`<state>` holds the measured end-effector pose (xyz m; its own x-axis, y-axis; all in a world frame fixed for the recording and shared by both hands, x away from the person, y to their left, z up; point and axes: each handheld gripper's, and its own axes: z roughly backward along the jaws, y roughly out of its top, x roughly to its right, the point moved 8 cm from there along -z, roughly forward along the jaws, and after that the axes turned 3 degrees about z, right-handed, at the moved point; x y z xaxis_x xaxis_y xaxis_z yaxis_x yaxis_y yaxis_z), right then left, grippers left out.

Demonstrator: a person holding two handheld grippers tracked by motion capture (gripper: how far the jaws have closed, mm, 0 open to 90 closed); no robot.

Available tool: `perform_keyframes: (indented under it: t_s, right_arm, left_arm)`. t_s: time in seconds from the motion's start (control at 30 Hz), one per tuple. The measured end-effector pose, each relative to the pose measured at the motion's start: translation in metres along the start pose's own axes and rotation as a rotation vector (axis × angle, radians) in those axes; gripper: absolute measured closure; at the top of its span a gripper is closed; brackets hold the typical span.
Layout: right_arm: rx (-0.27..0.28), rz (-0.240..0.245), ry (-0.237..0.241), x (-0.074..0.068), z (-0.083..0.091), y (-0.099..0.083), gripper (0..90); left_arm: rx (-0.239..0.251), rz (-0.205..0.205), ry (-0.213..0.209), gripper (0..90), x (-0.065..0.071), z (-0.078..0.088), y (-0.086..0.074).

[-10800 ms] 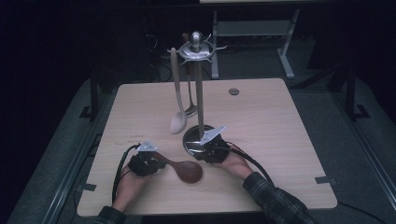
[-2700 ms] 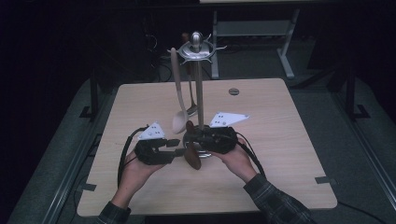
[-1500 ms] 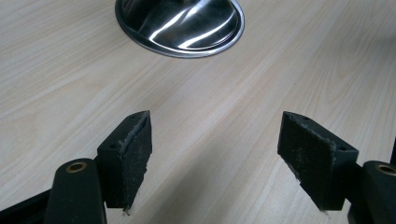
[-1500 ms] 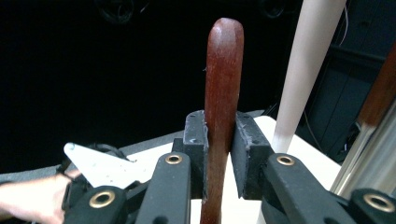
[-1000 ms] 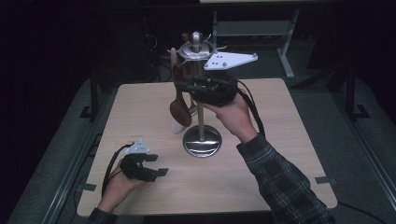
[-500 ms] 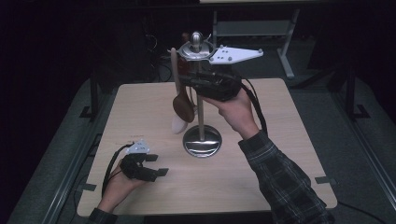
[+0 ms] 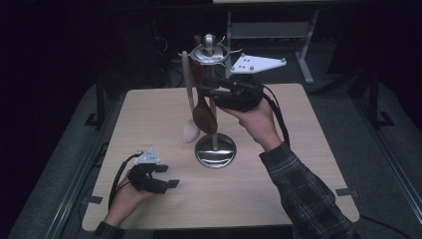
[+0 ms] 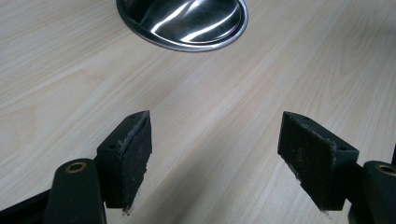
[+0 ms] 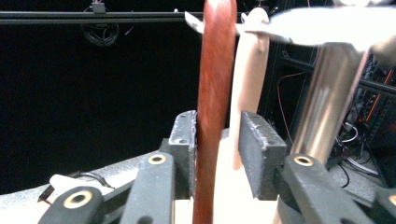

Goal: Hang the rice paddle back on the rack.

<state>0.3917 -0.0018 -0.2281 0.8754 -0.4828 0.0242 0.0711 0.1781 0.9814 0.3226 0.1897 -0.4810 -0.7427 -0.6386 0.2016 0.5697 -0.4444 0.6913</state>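
A: Rising toward the rack head, is it? The right gripper (image 7: 206,92) is sitting higher than half a second ago, and the dark wooden spoon (image 7: 204,115) is now hanging bowl-down beside the pole of the utensil stand (image 7: 215,149).

B: Yes, and in the right gripper view the reddish handle is running up past the hook ring. The jaws are looking loosened: one pad touching it, the other standing off with a gap. So I am judging the spoon as hooked or about to be.

A: And the pale spoon (image 7: 189,130)?

B: Hanging there already. The left gripper (image 7: 166,177) is resting low on the bench (image 7: 308,164), jaws wide apart and holding nothing
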Motion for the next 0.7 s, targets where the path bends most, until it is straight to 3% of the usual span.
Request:
perform_keyframes:
  t_s: [0.33,0.7]
  right_arm:
    - [-0.024,-0.021,0.008,0.007,0.008,-0.022,51.8]
    - [-0.108,-0.052,0.000,0.019,0.024,-0.061,39.1]
  left_arm:
    - [-0.001,0.001,-0.007,25.1,0.001,-0.001,-0.001]
    - [0.006,-0.018,-0.008,22.3,-0.002,0.001,0.000]
